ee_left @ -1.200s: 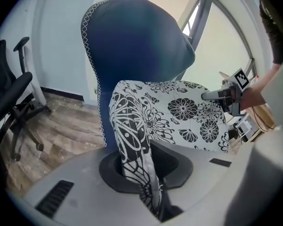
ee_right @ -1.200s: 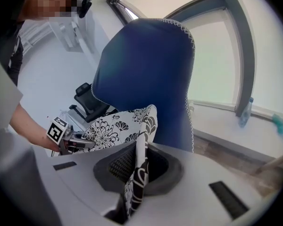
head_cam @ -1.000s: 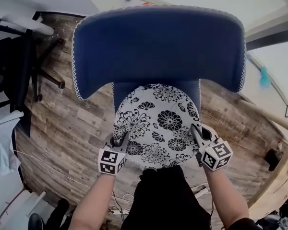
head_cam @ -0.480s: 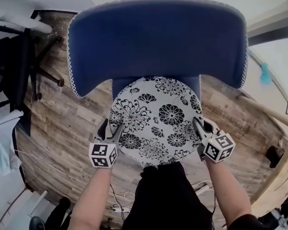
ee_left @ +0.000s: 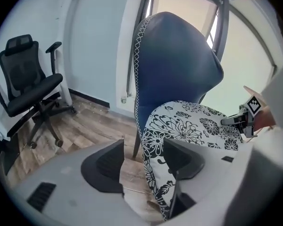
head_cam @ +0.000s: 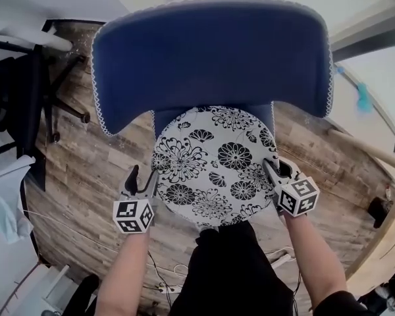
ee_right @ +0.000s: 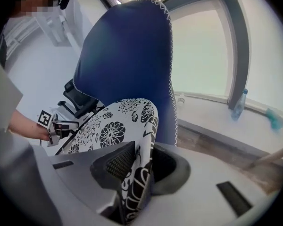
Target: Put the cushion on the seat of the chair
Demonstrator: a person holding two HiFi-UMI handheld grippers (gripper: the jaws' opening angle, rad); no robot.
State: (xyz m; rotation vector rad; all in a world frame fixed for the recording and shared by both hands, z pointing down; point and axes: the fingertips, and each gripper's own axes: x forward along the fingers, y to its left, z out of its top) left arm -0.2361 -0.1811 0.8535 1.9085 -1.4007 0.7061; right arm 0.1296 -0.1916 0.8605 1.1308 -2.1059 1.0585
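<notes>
On the seat: cushion (head_cam: 214,166), round, white with black flowers, lying flat on the blue chair (head_cam: 210,51), close up to the backrest. Back corners of the seat (head_cam: 162,120) peeking out behind it, front edge hidden under it.

Left gripper (head_cam: 143,176): at the left edge of the cushion. Fingers (ee_left: 106,166) spread wide, pressing on nothing. Cushion rim just beside one finger, wooden floor (head_cam: 85,176) showing in the gap.

Why open: most likely to let go, with the seat underneath to carry the weight.

Right gripper (head_cam: 273,170): at the right edge of the cushion. Fingers (ee_right: 115,164) just now opening a little, cushion rim between them, seemingly pinched only lightly.

Why one grip on each side: good for keeping a soft round cushion level and for laying it down flat, not folded or tipped.

Task so far: nearly done, judging by the flat, centred lie of the cushion.

Next, as a guess: free the right side too, then draw both grippers back past the front edge of the seat.

Watch out for: a finger catching the cloth and dragging the cushion forward off the front edge.
</notes>
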